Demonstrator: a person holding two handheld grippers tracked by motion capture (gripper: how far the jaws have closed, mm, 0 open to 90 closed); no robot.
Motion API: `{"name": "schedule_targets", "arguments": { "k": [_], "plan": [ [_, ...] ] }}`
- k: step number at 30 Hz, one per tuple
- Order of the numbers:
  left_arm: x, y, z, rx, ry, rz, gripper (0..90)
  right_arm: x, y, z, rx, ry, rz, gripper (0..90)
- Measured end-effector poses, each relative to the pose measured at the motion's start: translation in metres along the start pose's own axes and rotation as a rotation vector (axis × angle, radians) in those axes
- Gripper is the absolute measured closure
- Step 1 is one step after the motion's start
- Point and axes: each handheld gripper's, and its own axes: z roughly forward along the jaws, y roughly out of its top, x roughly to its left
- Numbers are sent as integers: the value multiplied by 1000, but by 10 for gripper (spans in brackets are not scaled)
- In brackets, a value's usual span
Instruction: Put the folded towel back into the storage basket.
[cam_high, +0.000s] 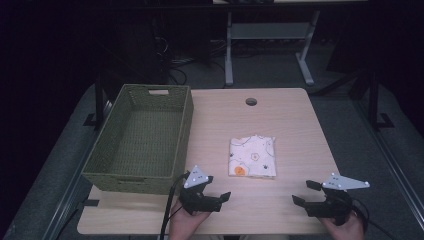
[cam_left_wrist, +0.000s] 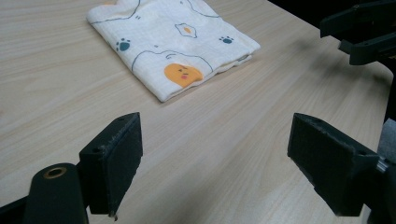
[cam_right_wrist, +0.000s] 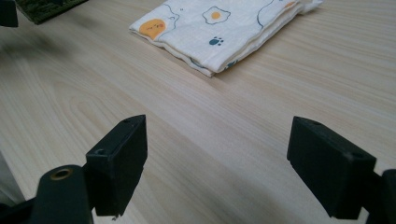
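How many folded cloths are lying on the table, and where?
1. The folded patterned cloth lies flat near the middle of the wooden table, right of the green woven basket. The basket floor looks bare, though its near wall may hide something.

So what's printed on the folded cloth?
Cream folded cloth with fried eggs, dark paw prints, an orange chick; clearest in the left gripper view.

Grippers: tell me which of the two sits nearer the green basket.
The left gripper. It rests just past the green basket's near right corner, while the right gripper sits toward the table's far right edge, beyond the folded cloth.
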Motion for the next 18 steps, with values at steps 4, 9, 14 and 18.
{"name": "schedule_targets", "arguments": {
  "k": [4,9,14,18],
  "plan": [
    [-1,2,2,6,-7,0,182,-1,2,1,-6,10,5,199],
    [-1,5,7,15,-15,5,182,-3,8,4,-8,23,7,204],
    [-1,9,8,10,-17,3,182,-3,15,8,-12,45,6,204],
    [0,14,11,10,-21,0,182,-4,20,11,-5,58,4,203]
  ]
}}
